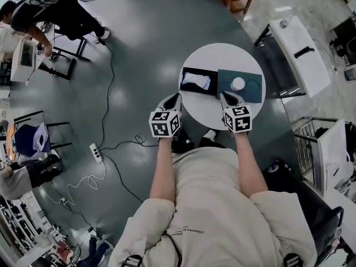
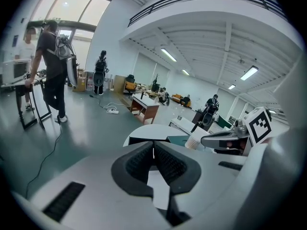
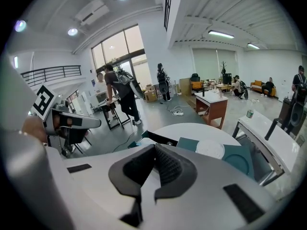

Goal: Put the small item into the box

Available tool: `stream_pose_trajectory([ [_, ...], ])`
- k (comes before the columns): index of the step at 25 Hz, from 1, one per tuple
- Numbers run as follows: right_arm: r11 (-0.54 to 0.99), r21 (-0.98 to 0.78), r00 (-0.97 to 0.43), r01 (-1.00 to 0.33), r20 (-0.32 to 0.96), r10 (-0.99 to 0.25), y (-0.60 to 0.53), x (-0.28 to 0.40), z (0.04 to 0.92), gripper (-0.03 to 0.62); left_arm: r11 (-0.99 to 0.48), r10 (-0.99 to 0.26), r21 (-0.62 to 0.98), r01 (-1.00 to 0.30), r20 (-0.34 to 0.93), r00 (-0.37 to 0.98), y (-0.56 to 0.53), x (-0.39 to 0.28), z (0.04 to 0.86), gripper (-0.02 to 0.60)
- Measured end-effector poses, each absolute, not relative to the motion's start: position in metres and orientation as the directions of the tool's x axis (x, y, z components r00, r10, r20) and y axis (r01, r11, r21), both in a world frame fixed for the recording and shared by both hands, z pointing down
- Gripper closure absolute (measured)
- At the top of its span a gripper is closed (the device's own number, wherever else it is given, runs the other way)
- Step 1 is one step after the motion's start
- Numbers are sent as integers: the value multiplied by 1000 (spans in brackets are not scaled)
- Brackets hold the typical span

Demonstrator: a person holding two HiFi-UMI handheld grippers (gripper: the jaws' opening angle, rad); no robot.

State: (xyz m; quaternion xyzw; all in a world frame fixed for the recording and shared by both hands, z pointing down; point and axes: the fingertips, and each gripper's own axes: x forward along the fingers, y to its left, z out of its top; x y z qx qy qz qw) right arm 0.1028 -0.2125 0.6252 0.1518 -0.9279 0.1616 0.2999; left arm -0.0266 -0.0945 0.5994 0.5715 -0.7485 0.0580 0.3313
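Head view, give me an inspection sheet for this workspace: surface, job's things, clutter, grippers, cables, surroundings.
Surface: round white table, mostly bare.
Job's things: open black box on the table's left with a pale item inside; teal tray beside it, carrying a small white round item.
Clutter: nothing seen.
Grippers: left gripper and right gripper at the table's near edge, fingers together, holding nothing.
Cables: black cable and power strip on the floor left of the table.
Surroundings: grey floor; person standing far left; white bench at right.
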Motion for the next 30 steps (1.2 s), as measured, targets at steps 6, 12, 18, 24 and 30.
stream_pose_trajectory([
  [6, 901, -191, -772, -390, 601, -207, -216, 107, 621, 559, 328, -817, 292, -898, 565, -115, -98, -21, 600, 559],
  [12, 906, -180, -768, -384, 607, -205, -214, 108, 625, 559, 334, -817, 295, -895, 564, -119, -97, -22, 600, 560],
  [18, 903, -174, -771, -392, 598, -220, -220, 110, 620, 559, 328, -822, 288, -899, 557, -121, -100, -21, 595, 560],
  [24, 906, -173, -771, -387, 599, -215, -216, 108, 617, 559, 310, -826, 285, -907, 553, -109, -101, -19, 591, 560],
  [30, 897, -189, -770, -400, 600, -217, -219, 110, 616, 559, 298, -826, 288, -910, 555, -94, -106, -14, 591, 559],
])
